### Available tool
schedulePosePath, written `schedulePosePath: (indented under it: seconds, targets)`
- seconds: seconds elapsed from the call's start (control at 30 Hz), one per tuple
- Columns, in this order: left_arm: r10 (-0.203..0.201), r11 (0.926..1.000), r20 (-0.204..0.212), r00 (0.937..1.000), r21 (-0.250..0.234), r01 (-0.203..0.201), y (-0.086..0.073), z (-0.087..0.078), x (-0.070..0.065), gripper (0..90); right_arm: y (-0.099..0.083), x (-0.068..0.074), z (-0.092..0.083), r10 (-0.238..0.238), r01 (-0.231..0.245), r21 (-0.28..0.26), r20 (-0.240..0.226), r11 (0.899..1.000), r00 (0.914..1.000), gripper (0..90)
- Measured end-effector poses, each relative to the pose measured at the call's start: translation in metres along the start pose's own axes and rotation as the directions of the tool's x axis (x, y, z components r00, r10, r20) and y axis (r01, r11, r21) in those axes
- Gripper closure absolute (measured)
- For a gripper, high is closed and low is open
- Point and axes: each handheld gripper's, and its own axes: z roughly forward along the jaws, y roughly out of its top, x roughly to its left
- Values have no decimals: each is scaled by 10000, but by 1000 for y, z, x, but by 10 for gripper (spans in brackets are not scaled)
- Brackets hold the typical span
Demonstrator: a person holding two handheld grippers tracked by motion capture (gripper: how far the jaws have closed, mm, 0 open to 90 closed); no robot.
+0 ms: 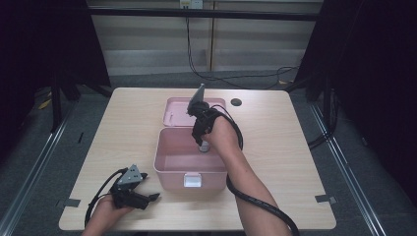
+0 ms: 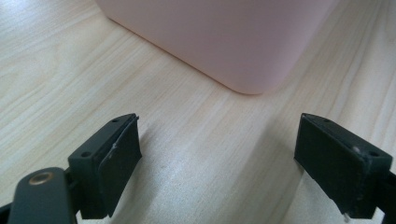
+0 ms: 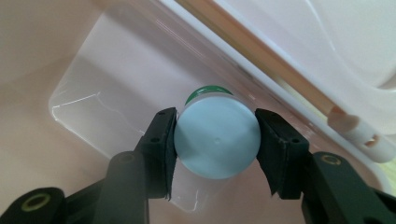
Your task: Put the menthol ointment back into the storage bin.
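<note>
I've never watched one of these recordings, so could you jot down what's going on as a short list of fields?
Setting: light wooden table
Container: pink box, open, its lid folded back behind it
Right claw: reaching down inside the box, shut on a bottle with a pale blue cap
Left claw: open, holding nothing, low over the table beside the box's corner
Box contents: no other item visible

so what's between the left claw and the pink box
Bare wooden tabletop; in the left gripper view the open left claw faces the pink box with nothing between.
</note>
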Motion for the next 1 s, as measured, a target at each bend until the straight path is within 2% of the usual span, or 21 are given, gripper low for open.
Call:
schedulePosePath:
  seconds: [0.73,1.0]
  targets:
    - [3,10000,0,10000,-2,-3,0,0,0,138,4,5,18,389,-389,-13,17,9992,9992,507]
    - [-3,10000,-3,10000,8,3,0,0,0,138,2,3,22,681,-681,-110,41,9976,9977,507]
